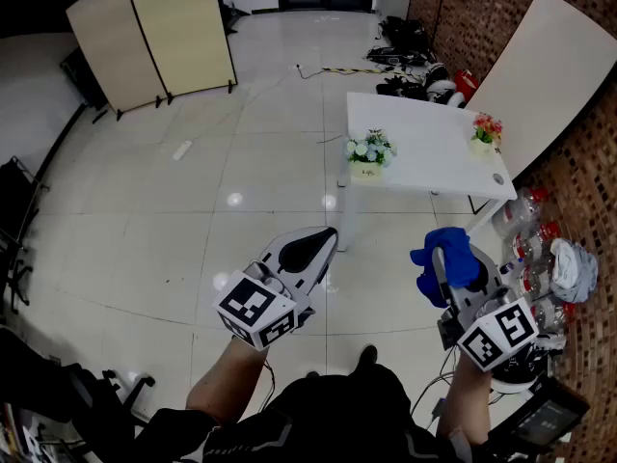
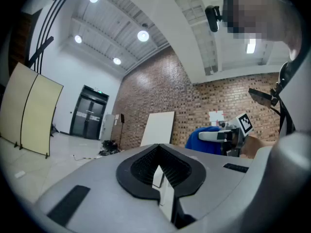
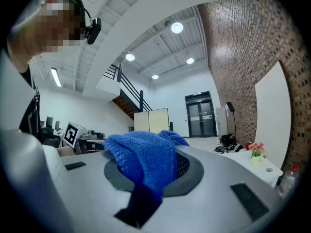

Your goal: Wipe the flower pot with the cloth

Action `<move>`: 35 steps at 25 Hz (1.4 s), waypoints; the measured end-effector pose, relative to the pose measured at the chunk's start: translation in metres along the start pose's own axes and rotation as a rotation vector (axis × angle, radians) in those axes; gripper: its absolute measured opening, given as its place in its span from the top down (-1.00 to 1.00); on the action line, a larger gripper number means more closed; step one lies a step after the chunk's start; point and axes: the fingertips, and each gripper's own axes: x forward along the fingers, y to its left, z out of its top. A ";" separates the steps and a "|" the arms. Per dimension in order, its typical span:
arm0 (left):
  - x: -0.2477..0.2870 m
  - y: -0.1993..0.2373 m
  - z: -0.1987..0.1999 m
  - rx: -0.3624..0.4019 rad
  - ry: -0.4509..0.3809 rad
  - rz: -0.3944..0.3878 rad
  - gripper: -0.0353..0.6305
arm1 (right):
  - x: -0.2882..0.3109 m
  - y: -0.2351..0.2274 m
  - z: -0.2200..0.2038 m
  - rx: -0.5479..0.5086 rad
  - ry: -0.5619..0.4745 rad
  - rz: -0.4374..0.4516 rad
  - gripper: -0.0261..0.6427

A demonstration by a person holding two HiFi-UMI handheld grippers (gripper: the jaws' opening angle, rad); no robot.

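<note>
A white table (image 1: 424, 152) stands ahead of me on the tiled floor. It bears a pot of white flowers (image 1: 367, 154) near its left edge and a smaller pot of pink flowers (image 1: 485, 133) at its right; the pink one (image 3: 255, 152) also shows far off in the right gripper view. My right gripper (image 1: 443, 263) is shut on a blue knitted cloth (image 1: 448, 257), which bunches over its jaws (image 3: 146, 157). My left gripper (image 1: 323, 244) is shut and empty, its jaws together (image 2: 160, 174). Both are held level, well short of the table.
A beige folding screen (image 1: 154, 37) stands at the back left. A white board (image 1: 545, 66) leans on the brick wall at the right, with several plastic bottles (image 1: 540, 244) below it. Bags and cables (image 1: 410, 41) lie beyond the table.
</note>
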 end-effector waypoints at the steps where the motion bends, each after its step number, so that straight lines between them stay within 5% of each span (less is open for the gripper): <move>1: 0.006 0.004 -0.003 0.004 0.002 0.006 0.88 | 0.005 -0.005 -0.003 -0.001 -0.001 0.006 0.70; 12: 0.109 0.048 -0.001 0.068 0.036 0.032 0.88 | 0.080 -0.107 0.004 0.010 -0.028 0.110 0.70; 19: 0.174 0.105 -0.008 0.058 0.040 0.181 0.88 | 0.125 -0.182 0.002 -0.007 -0.024 0.178 0.70; 27: 0.228 0.154 -0.020 0.103 0.080 0.105 0.88 | 0.190 -0.228 -0.009 0.040 -0.020 0.198 0.70; 31: 0.245 0.203 -0.016 0.084 0.059 0.096 0.88 | 0.232 -0.252 -0.012 0.034 -0.024 0.137 0.70; 35: 0.260 0.245 -0.017 0.107 0.057 -0.017 0.88 | 0.275 -0.259 -0.002 0.015 -0.033 0.075 0.70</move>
